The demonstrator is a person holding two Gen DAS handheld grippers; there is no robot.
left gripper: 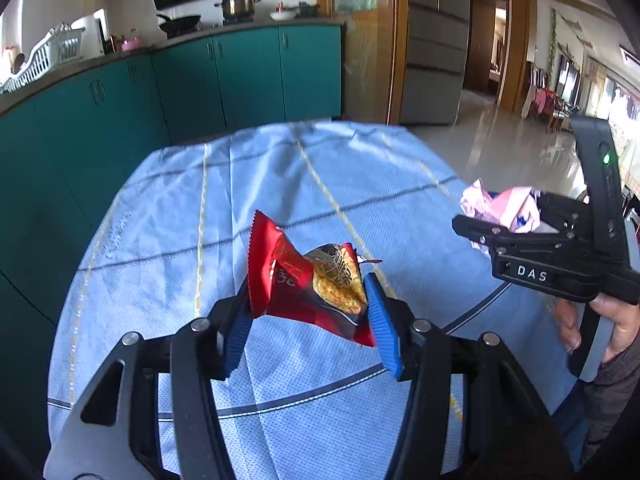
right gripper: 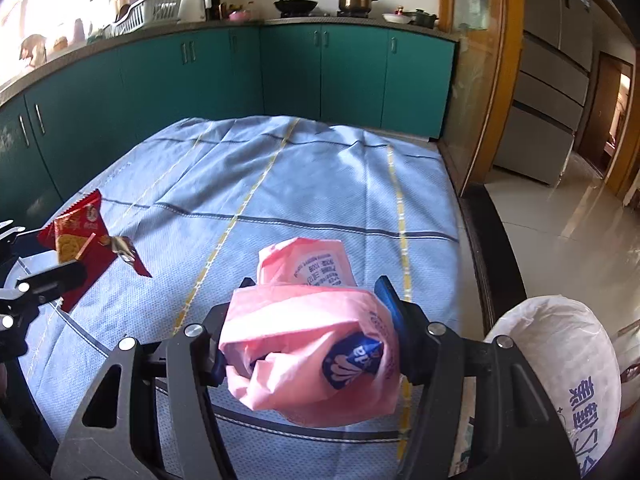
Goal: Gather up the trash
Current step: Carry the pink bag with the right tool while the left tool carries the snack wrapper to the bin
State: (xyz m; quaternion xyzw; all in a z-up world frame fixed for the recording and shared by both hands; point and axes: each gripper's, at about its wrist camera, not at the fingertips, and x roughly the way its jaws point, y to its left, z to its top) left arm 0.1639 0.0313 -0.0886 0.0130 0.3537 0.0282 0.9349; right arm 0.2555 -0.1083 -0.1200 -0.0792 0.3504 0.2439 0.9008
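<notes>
My left gripper (left gripper: 306, 312) is shut on a red snack wrapper (left gripper: 308, 284) and holds it above the blue tablecloth (left gripper: 280, 184). The wrapper also shows in the right wrist view (right gripper: 80, 240), at the far left. My right gripper (right gripper: 308, 320) is shut on a crumpled pink plastic wrapper (right gripper: 312, 332) with blue print, held above the cloth. In the left wrist view the right gripper (left gripper: 532, 232) is at the right edge, with the pink wrapper (left gripper: 504, 206) between its fingers.
A white sack (right gripper: 568, 360) with blue characters stands off the table's right edge. Teal kitchen cabinets (left gripper: 200, 76) run behind the table. A dark table rim (right gripper: 492, 256) borders the cloth on the right, with tiled floor (right gripper: 568, 216) beyond.
</notes>
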